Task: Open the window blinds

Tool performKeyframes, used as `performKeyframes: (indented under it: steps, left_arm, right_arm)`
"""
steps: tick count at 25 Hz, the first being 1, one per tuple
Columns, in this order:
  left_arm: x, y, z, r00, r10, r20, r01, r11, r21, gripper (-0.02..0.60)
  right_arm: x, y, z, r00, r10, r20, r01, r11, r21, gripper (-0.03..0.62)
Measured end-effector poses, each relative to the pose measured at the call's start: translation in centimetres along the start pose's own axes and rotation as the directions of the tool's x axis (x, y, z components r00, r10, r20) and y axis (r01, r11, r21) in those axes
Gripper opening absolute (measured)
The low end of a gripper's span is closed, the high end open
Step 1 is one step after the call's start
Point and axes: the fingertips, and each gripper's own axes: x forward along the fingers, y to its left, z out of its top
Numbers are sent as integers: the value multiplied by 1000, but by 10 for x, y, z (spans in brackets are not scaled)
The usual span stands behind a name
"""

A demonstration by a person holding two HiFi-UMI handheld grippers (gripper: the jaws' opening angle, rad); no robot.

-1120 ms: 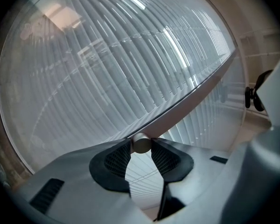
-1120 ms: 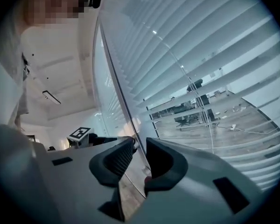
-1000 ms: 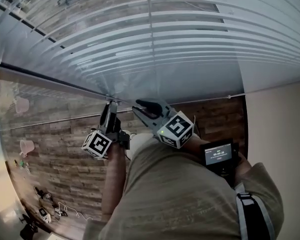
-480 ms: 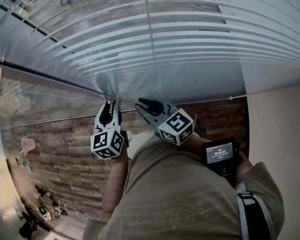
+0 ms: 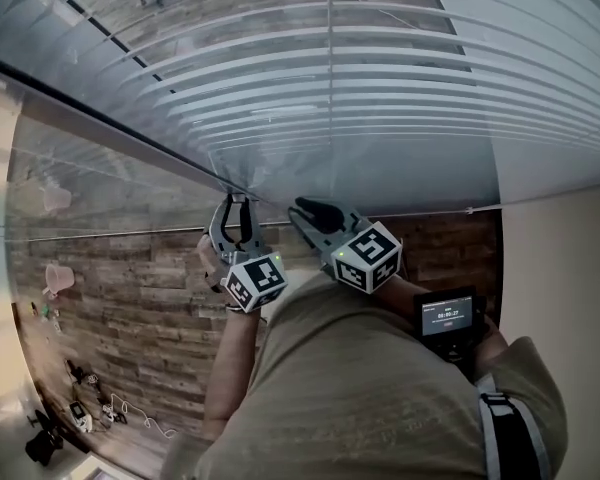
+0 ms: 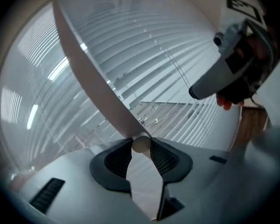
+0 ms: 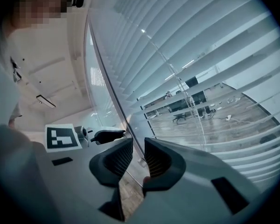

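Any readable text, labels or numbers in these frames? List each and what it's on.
Small screen by the person's right arm: a row of digits, too small to read.
Marker cubes: black-and-white square patterns only, no letters or numbers.
Nothing else in any view carries print, so no text can be quoted.

Horizontal blinds fill the top of the view, with slim gaps between their pale slats and a thin cord running down across them. A slim tilt wand slants in from the upper left and ends between the jaws of the left hand-held gripper, which points at the blinds' lower edge. Just beside it, the right hand-held gripper points the same way. Below are a wood-plank floor and the person's olive shirt.
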Motion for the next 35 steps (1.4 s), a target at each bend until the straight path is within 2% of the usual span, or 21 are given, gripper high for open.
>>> performKeyframes:
  steps: [2, 3, 5, 6, 7, 8, 9, 10, 12, 13, 14, 15, 16, 17, 18, 19, 21, 26, 28, 32, 35]
  left_arm:
    - [1, -3, 0, 1000, 15, -2, -14, 997, 73, 138]
    - [1, -5, -1, 1000, -4, -3, 5, 998, 55, 138]
    - [0, -8, -3, 996, -88, 6, 89, 994, -71, 163]
    - [-3, -10, -4, 989, -141, 32, 145, 974, -171, 199]
    - [-7, -11, -3, 978, -194, 82, 210, 932, -296, 207]
    - [-11, -11, -2, 959, -237, 154, 282, 852, -442, 220]
    - [-16, -10, -1, 935, -263, 239, 355, 727, -587, 224]
    - [-18, -8, 1, 907, -269, 323, 420, 569, -707, 224]
    - [-18, -2, 0, 864, -236, 444, 494, 235, -837, 224]
    - [-16, 1, -1, 851, -210, 481, 507, 90, -857, 223]
    - [-14, 4, -1, 838, -186, 513, 516, -36, -856, 222]
    - [-11, 5, 2, 823, -164, 543, 526, -140, -839, 222]
    - [-10, 5, 6, 810, -149, 568, 532, -221, -817, 220]
    - [-8, 3, 8, 801, -142, 581, 531, -277, -800, 196]
    - [-6, 2, 8, 801, -144, 581, 522, -306, -796, 166]
    - [-5, 0, 6, 806, -153, 571, 512, -302, -804, 137]
    - [-5, -3, 0, 822, -187, 538, 500, -214, -839, 135]
    - [-12, -2, -1, 867, -252, 430, 459, 69, -886, 133]
    - [-12, -5, 2, 884, -267, 383, 439, 199, -876, 133]
    - [-15, -6, 6, 902, -316, 293, 417, 466, -780, 133]
    - [-13, 4, 7, 918, -327, 223, 388, 623, -679, 134]
  right_arm:
    - [0, 1, -1, 1000, 5, -1, -5, 1000, -4, 80]
    - [0, 2, -2, 1000, 9, -1, -9, 1000, -7, 80]
    - [0, 3, -3, 1000, 14, -3, -14, 1000, -8, 80]
    - [0, 3, -4, 1000, 14, -4, -14, 1000, -4, 80]
    - [-1, 2, -4, 1000, 13, -4, -13, 1000, 1, 80]
    - [-1, 1, -5, 1000, 12, -4, -12, 1000, 7, 80]
    - [-1, -1, -6, 1000, 12, -5, -12, 1000, 14, 80]
    - [-1, -2, -6, 1000, 14, -7, -14, 1000, 22, 80]
    - [1, -2, -6, 1000, 21, -13, -20, 999, 36, 80]
    - [2, -1, -6, 1000, 25, -15, -24, 999, 41, 80]
    - [2, 1, -5, 999, 28, -15, -27, 999, 44, 80]
    - [2, 3, -5, 999, 29, -14, -28, 998, 49, 80]
    - [2, 5, -6, 1000, 26, -12, -26, 998, 55, 80]
    - [0, 5, -6, 1000, 21, -9, -21, 998, 63, 80]
    - [-1, 4, -6, 1000, 16, -8, -15, 997, 72, 80]
    - [-2, 2, -7, 1000, 12, -7, -12, 997, 80, 80]
    - [-4, -1, -10, 1000, 15, -10, -14, 996, 90, 80]
    - [-2, 5, -12, 999, 36, -23, -33, 994, 101, 80]
    - [-3, 4, -12, 999, 42, -26, -39, 994, 104, 80]
    - [-4, 2, -14, 999, 29, -17, -27, 991, 134, 80]
    - [6, 5, -9, 999, 38, -26, -34, 989, 146, 78]
